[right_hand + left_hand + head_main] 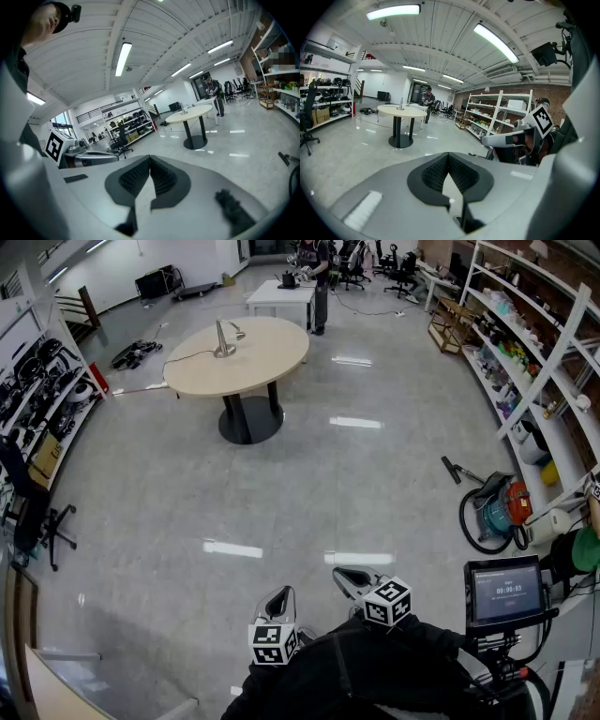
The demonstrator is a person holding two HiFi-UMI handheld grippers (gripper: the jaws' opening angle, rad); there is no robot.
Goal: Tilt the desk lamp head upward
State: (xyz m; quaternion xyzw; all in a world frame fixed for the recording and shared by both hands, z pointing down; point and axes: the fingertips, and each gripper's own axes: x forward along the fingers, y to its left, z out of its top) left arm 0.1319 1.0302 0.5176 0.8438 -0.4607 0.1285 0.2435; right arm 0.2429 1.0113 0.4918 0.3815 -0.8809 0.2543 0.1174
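Note:
A small silver desk lamp (226, 338) stands on a round beige table (253, 362) far across the room, its cord trailing off to the left. Both grippers are close to my body, a long way from the table. My left gripper (279, 597) and right gripper (348, 577) point toward the table, side by side. In the left gripper view the left gripper (449, 158) has its jaws together with nothing between them, and the table (402, 111) is small in the distance. The right gripper (150, 161) is likewise shut and holds nothing; the table (191, 113) lies ahead.
Grey polished floor lies between me and the table. Shelving (534, 352) runs along the right, with a vacuum cleaner (494, 510) on the floor beside it. Racks and an office chair (36, 517) are at the left. A person (321, 277) stands by a white table behind. A small screen (506, 592) is at my right.

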